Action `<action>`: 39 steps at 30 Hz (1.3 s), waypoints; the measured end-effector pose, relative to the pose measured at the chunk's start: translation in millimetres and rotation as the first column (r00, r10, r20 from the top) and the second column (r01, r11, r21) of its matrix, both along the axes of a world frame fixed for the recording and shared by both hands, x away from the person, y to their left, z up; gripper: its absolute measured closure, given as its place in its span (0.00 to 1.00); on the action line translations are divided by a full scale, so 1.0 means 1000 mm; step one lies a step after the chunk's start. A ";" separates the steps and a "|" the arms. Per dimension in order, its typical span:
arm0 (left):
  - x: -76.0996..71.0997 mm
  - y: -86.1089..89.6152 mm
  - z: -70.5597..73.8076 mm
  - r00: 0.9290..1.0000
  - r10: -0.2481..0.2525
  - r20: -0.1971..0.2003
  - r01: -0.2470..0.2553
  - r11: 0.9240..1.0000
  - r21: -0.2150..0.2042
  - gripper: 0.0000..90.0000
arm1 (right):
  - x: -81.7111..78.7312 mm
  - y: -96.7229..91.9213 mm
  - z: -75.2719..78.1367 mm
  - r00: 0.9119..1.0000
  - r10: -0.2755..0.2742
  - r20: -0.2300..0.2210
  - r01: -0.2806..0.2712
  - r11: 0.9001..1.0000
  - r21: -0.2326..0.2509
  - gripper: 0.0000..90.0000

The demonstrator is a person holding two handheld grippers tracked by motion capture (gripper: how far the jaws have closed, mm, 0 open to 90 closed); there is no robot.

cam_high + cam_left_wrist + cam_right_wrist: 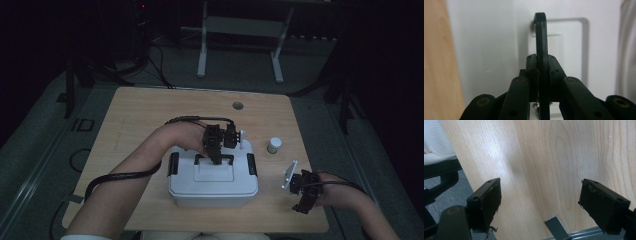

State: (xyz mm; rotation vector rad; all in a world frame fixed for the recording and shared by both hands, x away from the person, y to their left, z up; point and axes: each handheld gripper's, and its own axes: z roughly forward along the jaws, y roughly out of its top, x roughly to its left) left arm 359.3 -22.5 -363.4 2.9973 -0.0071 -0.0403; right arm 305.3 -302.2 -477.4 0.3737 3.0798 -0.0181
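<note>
A white plastic storage box point(213, 186) with black side latches stands near the front middle of the wooden table point(145, 115). Its black carry handle point(201, 158) lies on the lid. My left gripper point(216, 160) is over the lid, shut on that handle; in the left gripper view the jaws clamp the thin black handle point(541, 32) against the white lid point(489, 45). My right gripper point(303, 205) rests at the table's front right corner, open, with bare wood point(541, 170) between its pads point(487, 200).
A small white capped bottle point(274, 144) stands right of the box. A cable hole point(238, 105) sits near the table's far edge. A white chair seat point(436, 142) shows beyond the table edge in the right gripper view. A metal frame point(240, 40) stands on the floor behind.
</note>
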 end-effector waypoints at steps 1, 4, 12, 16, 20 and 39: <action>0.001 0.000 0.000 1.000 0.004 0.008 -0.004 1.000 -0.004 0.92 | 0.000 0.000 0.000 1.000 0.001 -0.001 -0.001 1.000 0.000 0.19; -0.001 0.000 0.001 1.000 0.014 0.002 -0.014 1.000 -0.003 0.92 | 0.000 0.000 -0.001 1.000 0.003 -0.001 -0.003 1.000 0.000 0.19; -0.002 0.003 0.008 1.000 0.011 0.015 -0.010 1.000 -0.012 0.93 | 0.000 0.000 0.001 1.000 0.002 0.005 -0.003 1.000 0.007 0.19; -0.003 0.005 0.014 1.000 0.006 0.019 -0.006 1.000 -0.011 0.93 | 0.000 -0.001 0.002 1.000 0.003 0.011 -0.003 1.000 0.008 0.17; -0.004 0.008 0.023 0.999 0.003 0.037 -0.002 1.000 -0.021 0.93 | 0.001 -0.001 0.003 1.000 -0.006 0.008 0.006 1.000 0.016 0.15; -0.003 0.058 0.050 0.994 0.080 0.070 -0.077 0.996 -0.044 0.93 | -0.004 0.000 0.010 1.000 0.007 0.008 -0.007 1.000 0.028 0.15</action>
